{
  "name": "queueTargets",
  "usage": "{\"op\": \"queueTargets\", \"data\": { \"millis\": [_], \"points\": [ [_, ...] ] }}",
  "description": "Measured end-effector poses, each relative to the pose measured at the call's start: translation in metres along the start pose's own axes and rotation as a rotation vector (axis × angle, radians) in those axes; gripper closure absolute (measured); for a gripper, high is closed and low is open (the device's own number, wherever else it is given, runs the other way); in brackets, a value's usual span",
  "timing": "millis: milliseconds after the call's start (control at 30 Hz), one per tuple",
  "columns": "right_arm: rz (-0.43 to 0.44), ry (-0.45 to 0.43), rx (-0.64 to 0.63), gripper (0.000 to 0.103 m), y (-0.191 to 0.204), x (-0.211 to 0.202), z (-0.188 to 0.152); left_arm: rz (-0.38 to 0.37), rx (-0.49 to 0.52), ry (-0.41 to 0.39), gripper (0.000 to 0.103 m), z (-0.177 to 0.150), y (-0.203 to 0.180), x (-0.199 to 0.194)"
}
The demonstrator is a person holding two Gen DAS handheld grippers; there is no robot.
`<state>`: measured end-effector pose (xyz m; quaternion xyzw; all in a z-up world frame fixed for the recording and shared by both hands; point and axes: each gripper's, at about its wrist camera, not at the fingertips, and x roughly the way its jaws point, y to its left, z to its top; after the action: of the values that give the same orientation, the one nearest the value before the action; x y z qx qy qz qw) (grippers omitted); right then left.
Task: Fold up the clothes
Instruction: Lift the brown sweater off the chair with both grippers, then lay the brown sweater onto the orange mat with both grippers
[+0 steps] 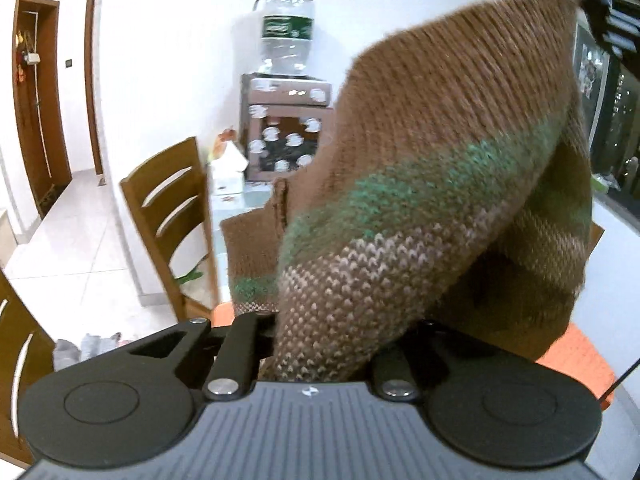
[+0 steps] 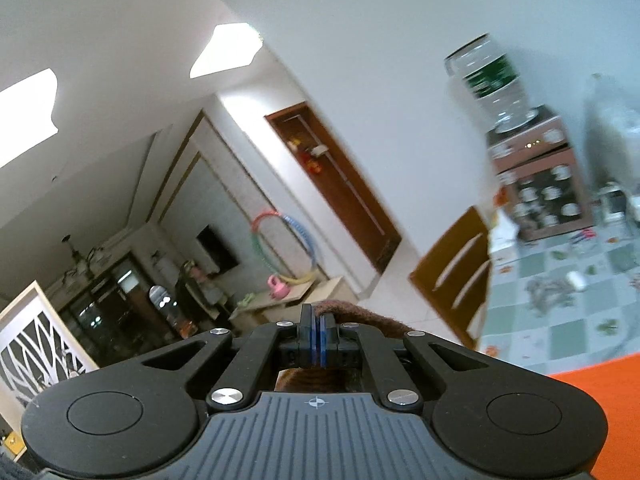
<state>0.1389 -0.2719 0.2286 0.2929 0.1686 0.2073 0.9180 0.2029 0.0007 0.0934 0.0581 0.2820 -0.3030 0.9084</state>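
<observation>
A brown knitted sweater [image 1: 440, 152] with a green and a pale band hangs in the air and fills the right half of the left wrist view. Its lower part runs down between the fingers of my left gripper [image 1: 332, 332], which is shut on it; the fingertips are hidden under the knit. At the top right the blurred black right gripper [image 1: 612, 4] holds the sweater's upper edge. In the right wrist view my right gripper [image 2: 319, 332] has its blue pads [image 2: 325, 334] pressed together on a fold of brown sweater knit [image 2: 368, 317]. This gripper is tilted up toward the room.
An orange mat [image 1: 576, 356] lies below the sweater, on a table with a green checked cloth [image 2: 560, 320]. A wooden chair [image 1: 168, 216] stands at the table's left side. A water dispenser [image 1: 286, 120] with its bottle stands against the far wall, and a tissue box [image 1: 228, 176] sits beside it.
</observation>
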Motion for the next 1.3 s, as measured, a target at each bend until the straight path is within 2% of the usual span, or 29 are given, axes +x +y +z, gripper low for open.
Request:
{"op": "queueTargets", "data": {
  "millis": [300, 533, 700, 833, 967, 1167, 1300],
  "points": [
    [-0.083, -0.004, -0.004, 0.099, -0.064, -0.102, 0.031, -0.027, -0.03, -0.035, 0.088, 0.019, -0.128, 0.02],
    [-0.214, 0.006, -0.036, 0.099, -0.095, -0.159, 0.055, -0.079, 0.017, -0.039, 0.088, 0.018, -0.18, 0.038],
    [-0.307, 0.027, -0.035, 0.099, -0.12, -0.177, 0.056, -0.111, 0.07, -0.039, 0.088, 0.0, -0.203, 0.073],
    [-0.371, 0.051, -0.004, 0.099, -0.146, -0.177, 0.036, -0.136, 0.113, -0.038, 0.088, -0.019, -0.221, 0.103],
    [-0.433, 0.078, 0.044, 0.099, -0.173, -0.174, 0.004, -0.148, 0.156, -0.009, 0.088, -0.056, -0.225, 0.131],
    [-0.468, 0.132, 0.139, 0.098, -0.219, -0.17, -0.054, -0.146, 0.181, 0.053, 0.088, -0.112, -0.219, 0.144],
    [-0.464, 0.213, 0.196, 0.098, -0.253, -0.162, -0.09, -0.113, 0.172, 0.086, 0.088, -0.141, -0.216, 0.152]
  ]
}}
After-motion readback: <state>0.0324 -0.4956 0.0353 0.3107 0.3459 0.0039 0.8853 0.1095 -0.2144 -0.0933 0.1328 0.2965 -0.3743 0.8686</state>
